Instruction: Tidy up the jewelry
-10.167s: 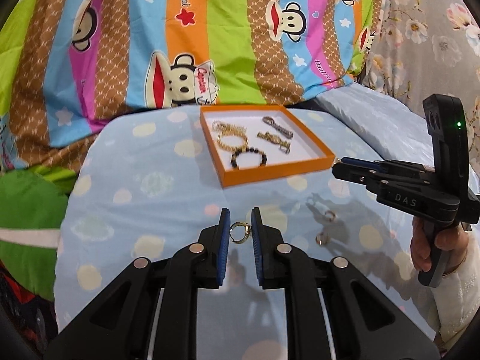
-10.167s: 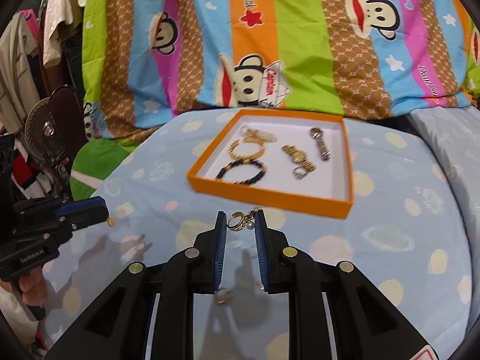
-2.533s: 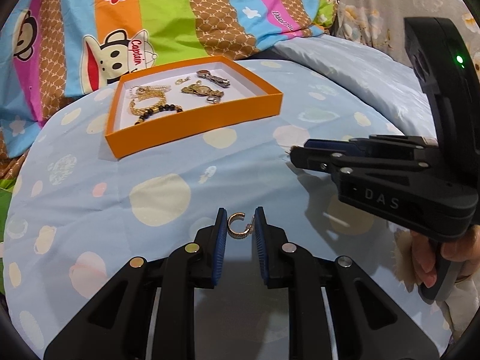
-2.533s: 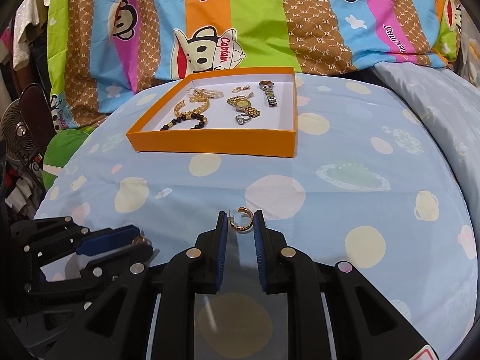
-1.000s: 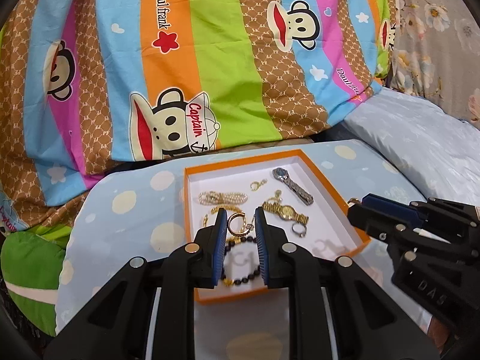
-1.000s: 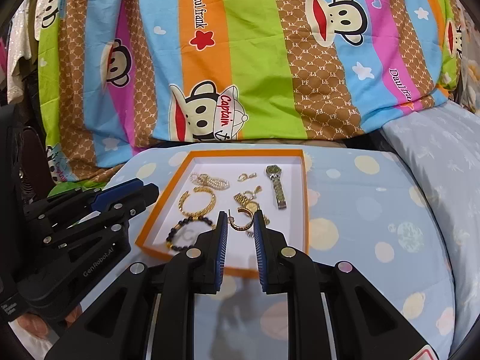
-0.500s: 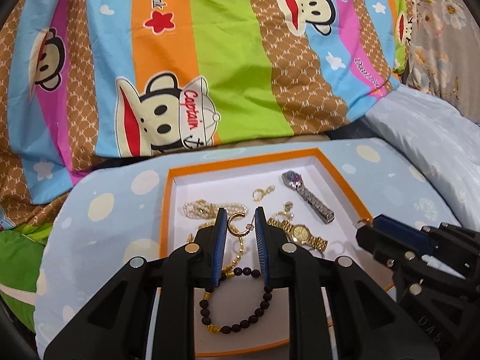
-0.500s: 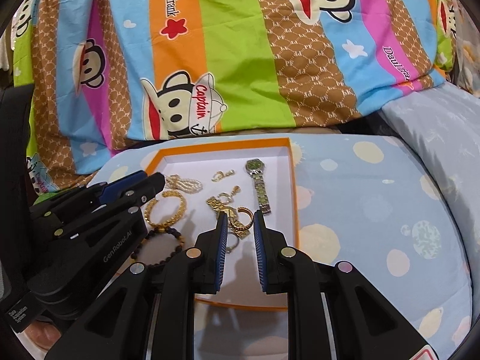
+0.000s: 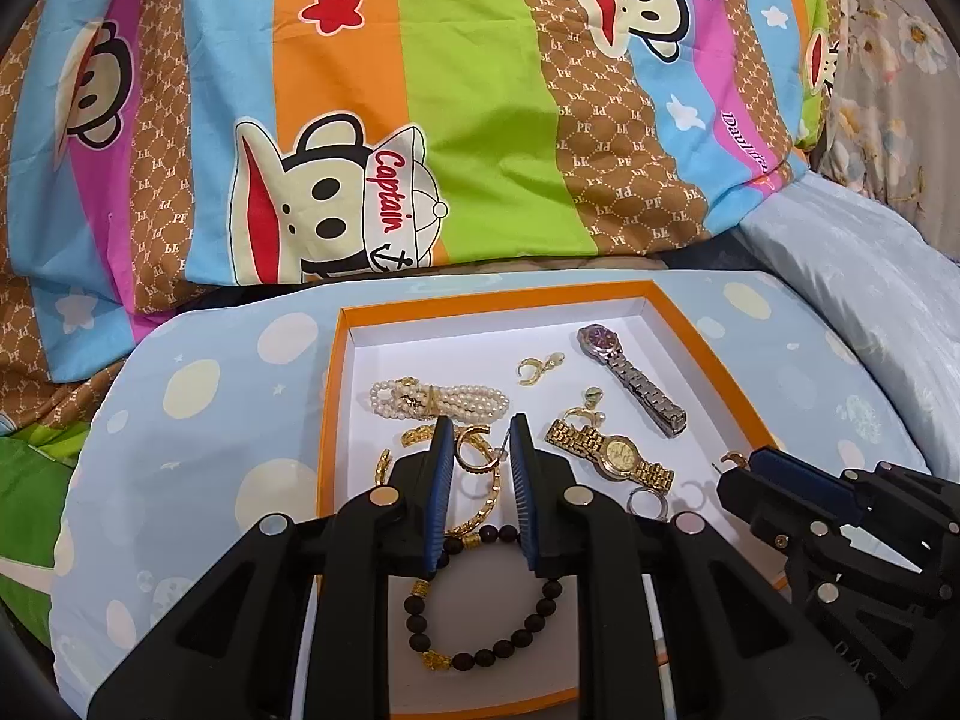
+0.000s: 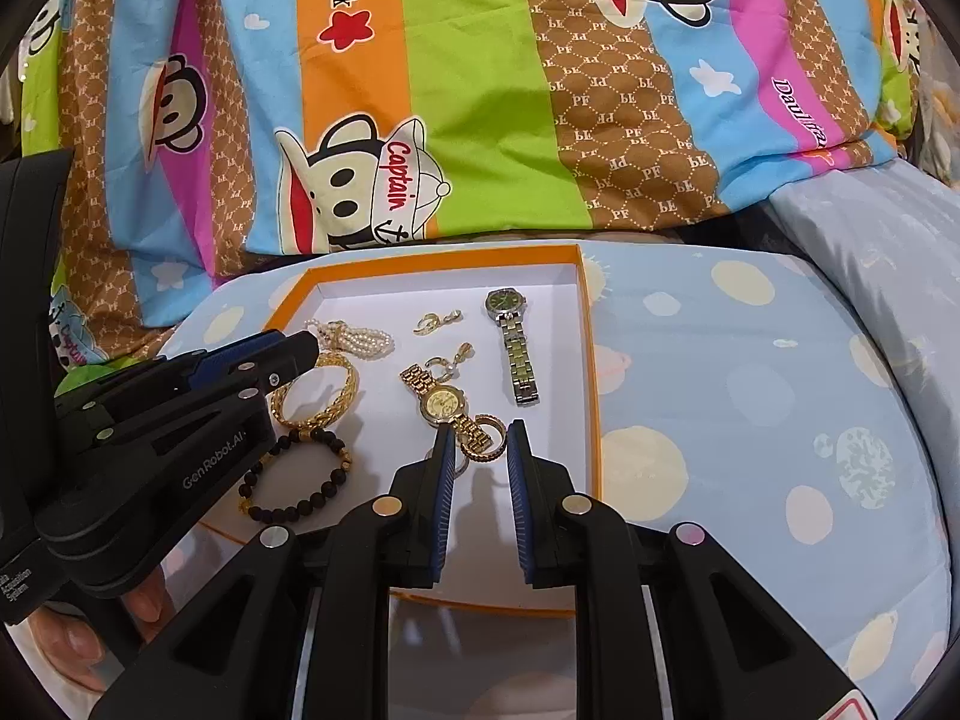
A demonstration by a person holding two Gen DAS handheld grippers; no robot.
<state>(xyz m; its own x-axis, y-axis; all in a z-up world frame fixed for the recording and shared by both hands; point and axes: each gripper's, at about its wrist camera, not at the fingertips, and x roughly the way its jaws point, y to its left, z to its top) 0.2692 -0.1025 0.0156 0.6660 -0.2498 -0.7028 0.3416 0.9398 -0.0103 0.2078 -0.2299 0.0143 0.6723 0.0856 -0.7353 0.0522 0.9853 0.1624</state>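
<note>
An orange tray (image 9: pixel 333 396) (image 10: pixel 591 360) with a white floor lies on the blue spotted bed. In it lie a pearl bracelet (image 9: pixel 441 399), a gold bangle (image 10: pixel 318 390), a dark bead bracelet (image 9: pixel 480 630), a gold watch (image 9: pixel 612 456), a silver watch (image 9: pixel 633 378), a silver ring (image 9: pixel 645 504) and small gold earrings. My left gripper (image 9: pixel 479 456) is shut on a gold hoop earring (image 9: pixel 474 453), low over the tray's left part. My right gripper (image 10: pixel 478 441) is shut on a second gold hoop earring (image 10: pixel 480 441) over the tray's right part, near the gold watch (image 10: pixel 444 399).
A striped cartoon monkey quilt (image 9: pixel 420 120) rises behind the tray. A pale blue pillow (image 9: pixel 870 276) lies at the right. The bed surface (image 10: pixel 750 420) stretches right of the tray. A hand holds the left gripper's handle (image 10: pixel 90 630).
Both grippers carried their hoop earrings from the near bed surface up to the tray and now hold them low over its floor. Both stay shut on the earrings.
</note>
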